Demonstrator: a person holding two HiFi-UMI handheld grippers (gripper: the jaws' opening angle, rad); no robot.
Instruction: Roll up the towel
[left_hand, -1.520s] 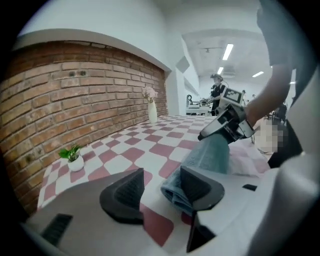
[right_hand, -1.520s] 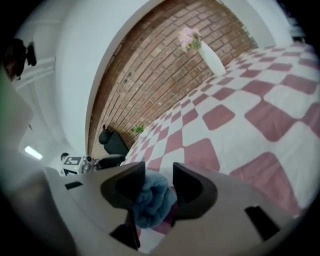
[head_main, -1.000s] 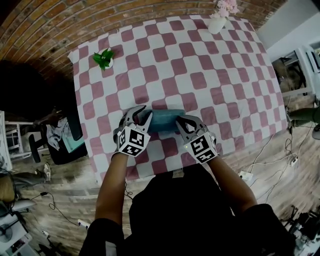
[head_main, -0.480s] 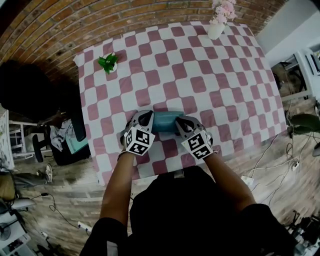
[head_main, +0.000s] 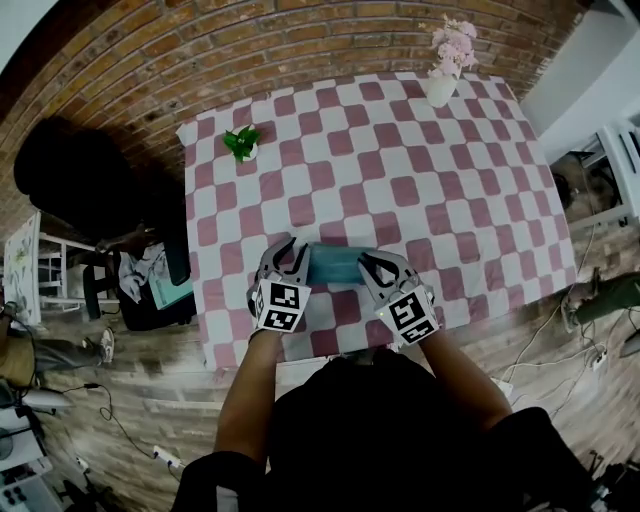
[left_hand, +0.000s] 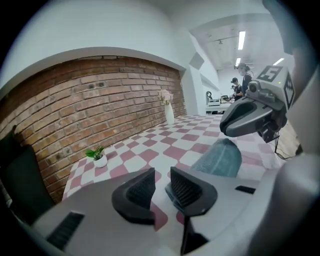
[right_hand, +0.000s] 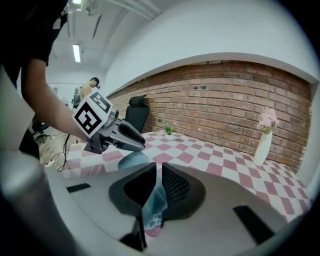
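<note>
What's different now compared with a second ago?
The left gripper has just been opening its jaws; nothing is between them. The right gripper stays shut on the towel. The rolled towel lies about where it was on the checked table.

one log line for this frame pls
step: roll towel | left gripper: jaws just opening, nothing between | right gripper: jaws shut on towel | towel: bundled on table

I'm in a lab-like office: brick wall (head_main: 300, 40) across the frame's top, black office chair (head_main: 80, 180) upper left, ceiling strip lights (left_hand: 242, 39), people (left_hand: 245, 80) at desks.
</note>
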